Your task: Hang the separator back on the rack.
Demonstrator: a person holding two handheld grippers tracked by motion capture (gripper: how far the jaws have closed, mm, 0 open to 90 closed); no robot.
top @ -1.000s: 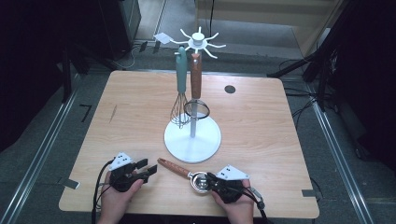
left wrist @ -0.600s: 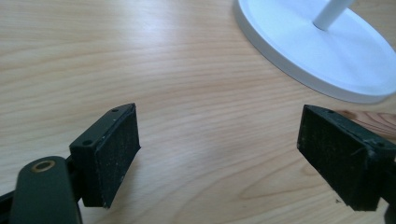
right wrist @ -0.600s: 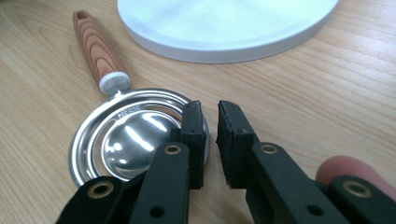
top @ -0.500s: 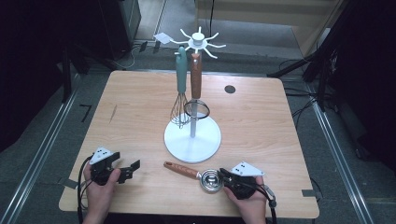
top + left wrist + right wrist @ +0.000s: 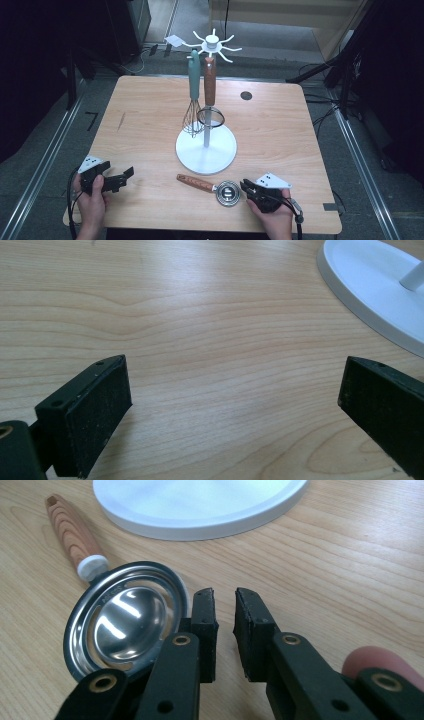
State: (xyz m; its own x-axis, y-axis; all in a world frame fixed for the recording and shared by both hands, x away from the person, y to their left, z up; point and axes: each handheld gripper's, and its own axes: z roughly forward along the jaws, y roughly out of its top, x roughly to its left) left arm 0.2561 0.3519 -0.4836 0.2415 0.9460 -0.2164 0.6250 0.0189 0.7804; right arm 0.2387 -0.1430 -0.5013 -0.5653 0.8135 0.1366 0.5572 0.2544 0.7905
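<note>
The right gripper (image 5: 224,630) is parting its jaws to a narrow gap beside the ladle (image 5: 212,187), gripping nothing, so the ladle is lying loose on the table (image 5: 280,135) before the stand (image 5: 206,150); the left gripper (image 5: 121,178) is sitting wide open, empty, clear.

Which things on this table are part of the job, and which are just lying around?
In the job:
- wooden-handled strainer, lying by the right gripper
- white utensil stand
- left gripper, open

Lying about:
- teal whisk, on the stand
- brown-handled utensil, on the stand
- dark round spot on the table
</note>
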